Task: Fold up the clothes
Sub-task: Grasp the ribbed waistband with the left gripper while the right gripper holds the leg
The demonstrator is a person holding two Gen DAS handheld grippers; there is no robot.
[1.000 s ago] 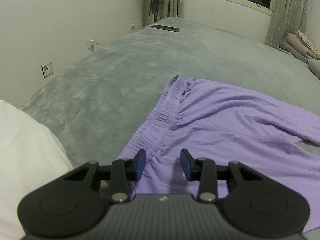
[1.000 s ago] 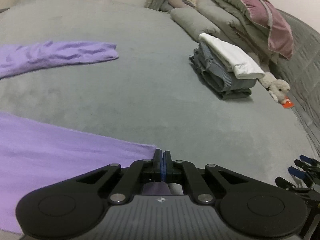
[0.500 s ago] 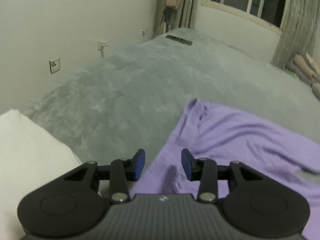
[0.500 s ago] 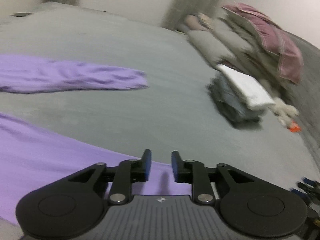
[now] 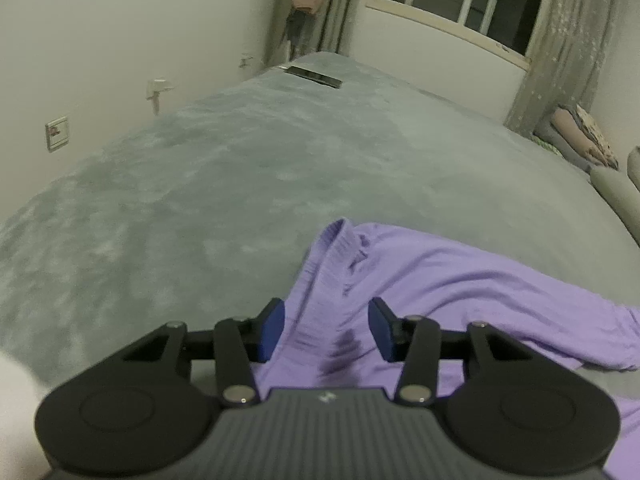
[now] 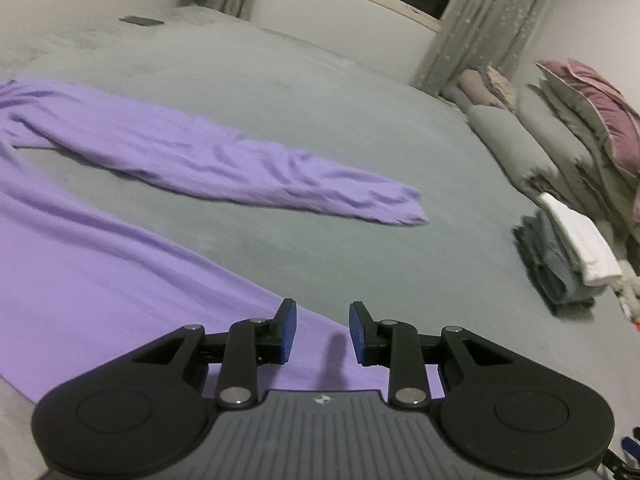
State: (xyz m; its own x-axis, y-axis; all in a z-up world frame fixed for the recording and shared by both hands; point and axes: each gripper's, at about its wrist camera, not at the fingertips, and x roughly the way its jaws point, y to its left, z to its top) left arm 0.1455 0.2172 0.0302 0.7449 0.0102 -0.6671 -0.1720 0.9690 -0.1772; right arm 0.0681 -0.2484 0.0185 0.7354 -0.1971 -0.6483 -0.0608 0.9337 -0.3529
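My left claw point(image 5: 326, 330) pointed down at a slant over the waistband end of the purple trousers point(image 5: 440, 280), its blue pads apart with cloth showing between them but pressed by neither. My right claw point(image 6: 322, 332) tilted down the same way above the hem of the near trouser leg point(image 6: 100, 280); its jaws had just been opening, and they stood apart with nothing gripped, the leg's end lying flat beneath them.

The trousers lay spread on the grey bed point(image 6: 320, 100), both legs fanned apart with a strip of bedcover between them; the far leg point(image 6: 240, 160) ran out wrinkled toward the pillows. Both views were soft with blur, so I could not make out seams or fine folds. The trousers ran off the left edge of the right view and off the right edge of the left one. Something white point(image 5: 12, 412) sat cut off at the lower left corner of the left view; I could not tell what it was.

Further out, a stack of folded clothes point(image 6: 568, 256) with a white piece on top sat near the pillows point(image 6: 540, 128). A dark flat object point(image 5: 314, 76) lay at the bed's far corner, under the curtained window point(image 5: 460, 0).
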